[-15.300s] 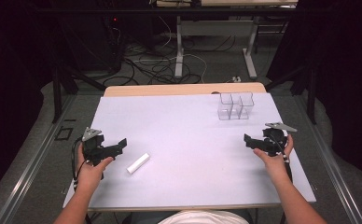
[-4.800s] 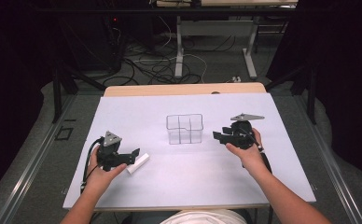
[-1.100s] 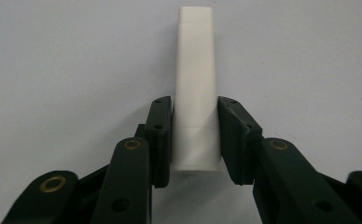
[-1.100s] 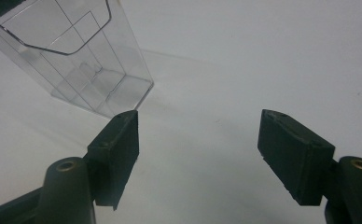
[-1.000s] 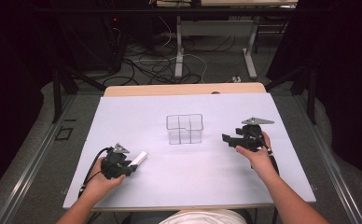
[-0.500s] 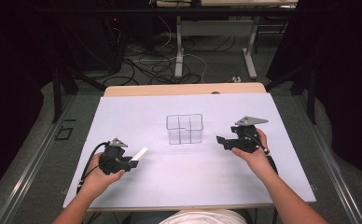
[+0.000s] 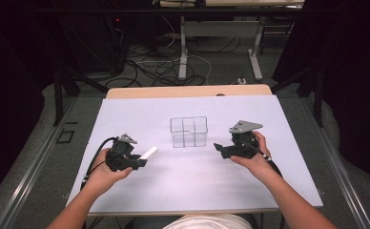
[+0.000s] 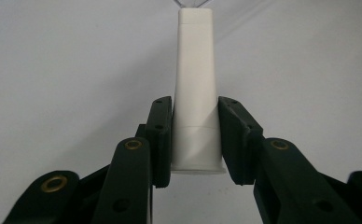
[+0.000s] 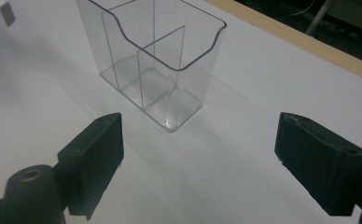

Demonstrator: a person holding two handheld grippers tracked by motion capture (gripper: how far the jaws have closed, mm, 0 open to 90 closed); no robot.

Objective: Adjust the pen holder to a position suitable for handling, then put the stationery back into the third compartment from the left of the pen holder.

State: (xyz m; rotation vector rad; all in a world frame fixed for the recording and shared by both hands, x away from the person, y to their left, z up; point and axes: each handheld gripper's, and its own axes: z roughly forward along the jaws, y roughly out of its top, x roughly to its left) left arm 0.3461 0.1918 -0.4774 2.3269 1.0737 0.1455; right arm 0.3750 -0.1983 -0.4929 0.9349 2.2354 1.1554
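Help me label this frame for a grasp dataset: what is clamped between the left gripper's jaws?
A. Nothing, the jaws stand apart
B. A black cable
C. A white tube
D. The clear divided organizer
C. In the left gripper view both pads of the left gripper press on the sides of the white tube, and in the high view it juts out from the jaws, short of the clear organizer.

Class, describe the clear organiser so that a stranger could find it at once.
On the white table, look at the middle, between the two grippers. There stands the clear organiser, upright, transparent, split into compartments. The white tube nearby is opaque.
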